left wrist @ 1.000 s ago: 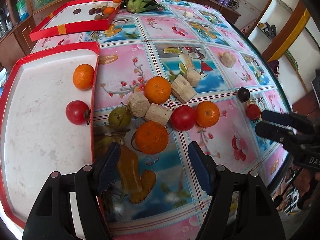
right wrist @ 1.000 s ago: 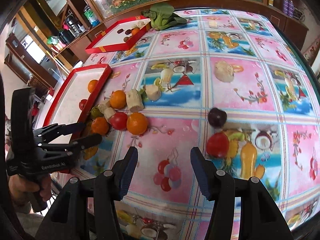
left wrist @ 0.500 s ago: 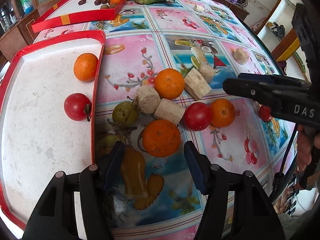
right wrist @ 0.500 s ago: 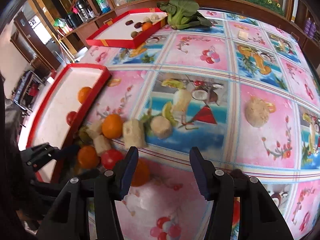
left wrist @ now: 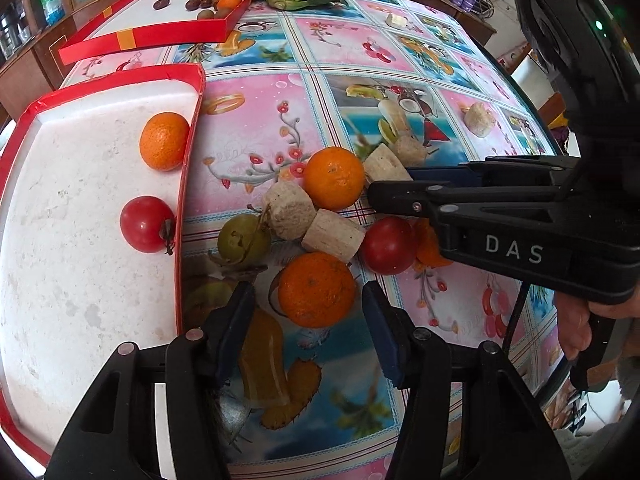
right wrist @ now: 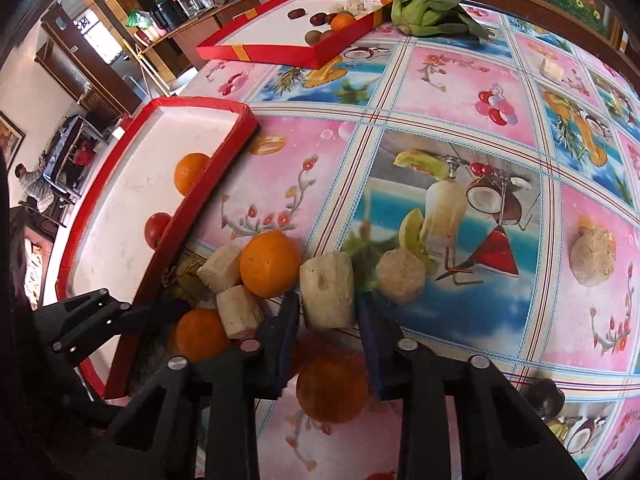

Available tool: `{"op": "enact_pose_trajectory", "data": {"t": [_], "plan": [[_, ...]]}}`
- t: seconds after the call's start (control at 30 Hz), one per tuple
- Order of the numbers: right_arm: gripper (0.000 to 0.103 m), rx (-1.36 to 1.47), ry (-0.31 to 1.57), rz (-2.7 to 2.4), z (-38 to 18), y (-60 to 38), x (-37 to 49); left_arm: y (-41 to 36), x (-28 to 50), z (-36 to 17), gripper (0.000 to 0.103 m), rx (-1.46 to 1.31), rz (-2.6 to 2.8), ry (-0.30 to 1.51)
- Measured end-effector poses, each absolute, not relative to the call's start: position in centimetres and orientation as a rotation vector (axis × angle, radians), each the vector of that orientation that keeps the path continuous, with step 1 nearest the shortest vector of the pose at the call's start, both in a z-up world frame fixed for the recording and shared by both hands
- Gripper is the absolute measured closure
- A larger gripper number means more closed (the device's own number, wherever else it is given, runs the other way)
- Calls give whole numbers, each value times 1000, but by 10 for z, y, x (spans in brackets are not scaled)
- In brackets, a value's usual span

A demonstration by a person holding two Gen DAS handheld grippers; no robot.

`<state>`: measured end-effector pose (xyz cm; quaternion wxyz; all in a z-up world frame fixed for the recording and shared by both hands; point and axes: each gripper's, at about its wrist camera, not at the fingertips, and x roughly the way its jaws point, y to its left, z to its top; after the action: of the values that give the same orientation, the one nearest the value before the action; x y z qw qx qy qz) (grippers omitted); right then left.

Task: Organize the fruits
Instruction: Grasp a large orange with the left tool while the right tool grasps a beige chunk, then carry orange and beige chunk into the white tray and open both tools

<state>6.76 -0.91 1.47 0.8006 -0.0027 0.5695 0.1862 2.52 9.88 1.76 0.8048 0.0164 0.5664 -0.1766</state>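
Note:
A cluster of fruit lies on the patterned table beside the near red tray (left wrist: 188,184). My left gripper (left wrist: 306,312) is open with an orange (left wrist: 316,289) between its fingertips, not clamped. My right gripper (right wrist: 326,314) is open, its tips either side of a pale cane chunk (right wrist: 327,294), with an orange (right wrist: 333,388) below between the fingers. The right gripper shows in the left wrist view (left wrist: 390,188) above a tomato (left wrist: 388,245). The tray holds an orange (left wrist: 164,141) and a tomato (left wrist: 145,223).
Another orange (left wrist: 334,178), a green fruit (left wrist: 242,238) and several cane chunks (left wrist: 289,210) crowd the cluster. A far red tray (right wrist: 288,36) holds small fruits. A leafy green (right wrist: 420,4) lies beside it. A loose cane piece (right wrist: 592,256) and a dark plum (right wrist: 544,398) lie right.
My right gripper swept left across the table into the fruit cluster, reaching the cane chunk. My left gripper moved forward until the near orange sat between its fingertips.

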Motion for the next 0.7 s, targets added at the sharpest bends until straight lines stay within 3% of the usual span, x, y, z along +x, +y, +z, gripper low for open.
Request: {"op": "enact_pose_trajectory", "data": {"t": [0.03, 0.07, 0.7], "plan": [[75, -4, 1219, 394, 15, -9, 68, 98, 25, 18, 67, 44, -381, 1212], [75, -5, 1219, 388, 17, -10, 67, 97, 25, 18, 69, 45, -394, 1214], [78, 192, 1117, 315, 59, -60, 24, 126, -11, 54, 69, -77, -447, 1197]]}}
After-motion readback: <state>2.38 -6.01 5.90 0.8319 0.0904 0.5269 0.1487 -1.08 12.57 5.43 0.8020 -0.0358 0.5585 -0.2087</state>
